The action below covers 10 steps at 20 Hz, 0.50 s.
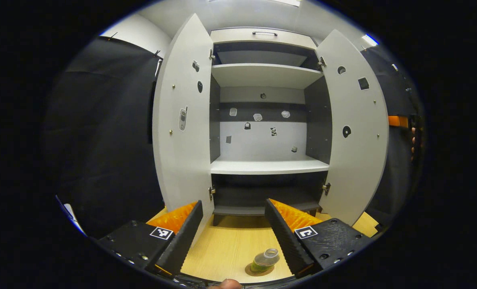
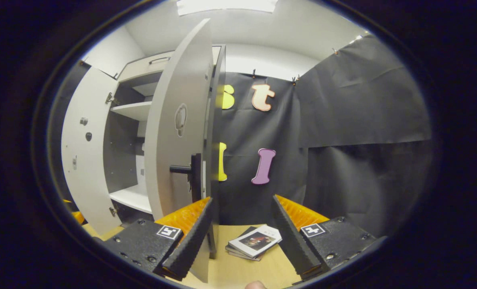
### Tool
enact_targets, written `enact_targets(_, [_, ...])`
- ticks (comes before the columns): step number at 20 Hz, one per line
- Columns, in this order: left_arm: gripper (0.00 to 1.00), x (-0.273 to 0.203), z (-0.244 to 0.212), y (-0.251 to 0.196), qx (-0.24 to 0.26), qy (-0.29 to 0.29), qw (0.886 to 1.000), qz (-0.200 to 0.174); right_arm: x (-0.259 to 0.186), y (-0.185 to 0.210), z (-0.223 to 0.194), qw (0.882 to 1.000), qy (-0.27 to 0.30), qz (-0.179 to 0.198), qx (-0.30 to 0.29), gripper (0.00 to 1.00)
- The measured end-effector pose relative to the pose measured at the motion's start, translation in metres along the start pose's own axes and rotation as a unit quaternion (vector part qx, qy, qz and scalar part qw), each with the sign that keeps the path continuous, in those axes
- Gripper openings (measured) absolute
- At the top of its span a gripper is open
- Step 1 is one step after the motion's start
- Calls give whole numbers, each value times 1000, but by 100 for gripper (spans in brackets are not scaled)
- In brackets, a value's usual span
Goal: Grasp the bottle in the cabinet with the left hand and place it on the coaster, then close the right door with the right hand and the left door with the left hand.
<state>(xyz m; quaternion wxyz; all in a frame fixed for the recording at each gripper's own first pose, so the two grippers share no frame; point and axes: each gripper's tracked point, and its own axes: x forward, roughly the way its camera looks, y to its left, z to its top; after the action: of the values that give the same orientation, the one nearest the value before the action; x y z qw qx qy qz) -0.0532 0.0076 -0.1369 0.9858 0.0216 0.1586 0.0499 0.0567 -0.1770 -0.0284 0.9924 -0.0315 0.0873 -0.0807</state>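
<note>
The small clear plastic bottle (image 1: 265,259) stood on the round brown coaster (image 1: 258,270); both grippers, left (image 1: 233,237) and right (image 2: 242,237), were open and empty beside the grey cabinet's (image 1: 262,120) open doors.

The coaster (image 1: 259,269) is mostly hidden beneath the bottle (image 1: 265,260) standing on it. Beside the cabinet (image 1: 264,120), the right door (image 2: 174,136) covers much of the interior, and small stickers on its back wall (image 1: 262,140) are too small to make out.
</note>
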Motion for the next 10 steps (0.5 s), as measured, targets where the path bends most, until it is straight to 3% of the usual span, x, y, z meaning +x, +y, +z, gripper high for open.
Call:
enact_targets(5, [94, 2, 4, 22, -4, 2, 1000, 18, 1, 5, -10, 999, 25, 24, 25, 89])
enact_targets(9, [94, 2, 9, 38, -14, 1, 999, 29, 1, 14, -9, 998, 30, 41, 25, 93])
enact_targets(10, [94, 3, 10, 42, -16, 2, 999, 32, 0, 19, -10, 998, 33, 50, 29, 89])
